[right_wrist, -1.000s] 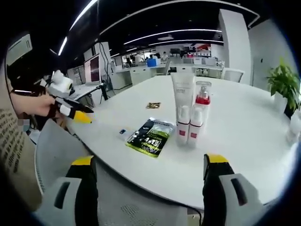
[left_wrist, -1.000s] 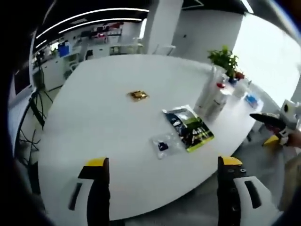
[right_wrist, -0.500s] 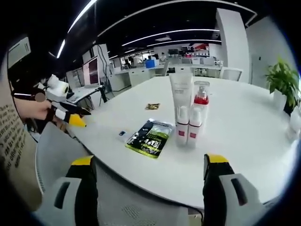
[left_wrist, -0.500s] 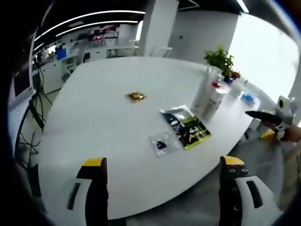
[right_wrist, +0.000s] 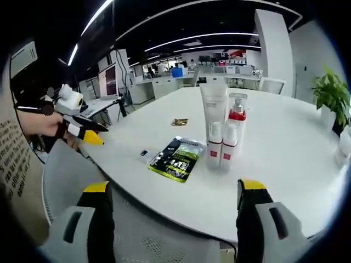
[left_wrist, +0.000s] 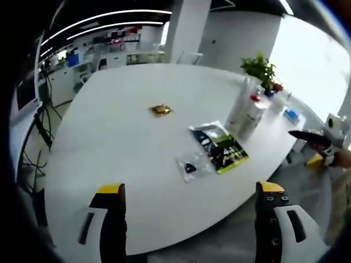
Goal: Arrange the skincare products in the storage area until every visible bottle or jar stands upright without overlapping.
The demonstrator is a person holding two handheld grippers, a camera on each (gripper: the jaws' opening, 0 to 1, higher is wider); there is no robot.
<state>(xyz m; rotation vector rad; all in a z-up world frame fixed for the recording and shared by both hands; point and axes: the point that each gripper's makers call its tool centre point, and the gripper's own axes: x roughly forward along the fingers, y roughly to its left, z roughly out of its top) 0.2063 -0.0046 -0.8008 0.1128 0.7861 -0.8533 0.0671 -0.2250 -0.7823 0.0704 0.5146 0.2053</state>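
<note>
Several skincare products stand upright in a tight cluster on the white table (right_wrist: pixel 285 153): a tall white tube (right_wrist: pixel 214 107), a red-capped pump bottle (right_wrist: pixel 236 118) and two small white bottles (right_wrist: pixel 215 145) with red labels. In the left gripper view the cluster (left_wrist: pixel 245 114) sits at the right. My right gripper (right_wrist: pixel 173 208) is open before the table's edge, well short of the bottles. My left gripper (left_wrist: pixel 189 211) is open near the table's edge, holding nothing. The left gripper (right_wrist: pixel 82 131) shows at the left of the right gripper view, the right gripper (left_wrist: pixel 315 143) at the right of the left gripper view.
A green-and-black flat packet (right_wrist: pixel 176 159) lies beside the bottles, with a small clear packet (left_wrist: pixel 192 166) and a small gold item (left_wrist: pixel 161 110) farther off. A potted plant (right_wrist: pixel 332 96) stands at the table's far side. A grey chair back (right_wrist: pixel 71 170) is below.
Both views have shifted slightly with the hands. Nothing on the table has moved, and both grippers stay open.
</note>
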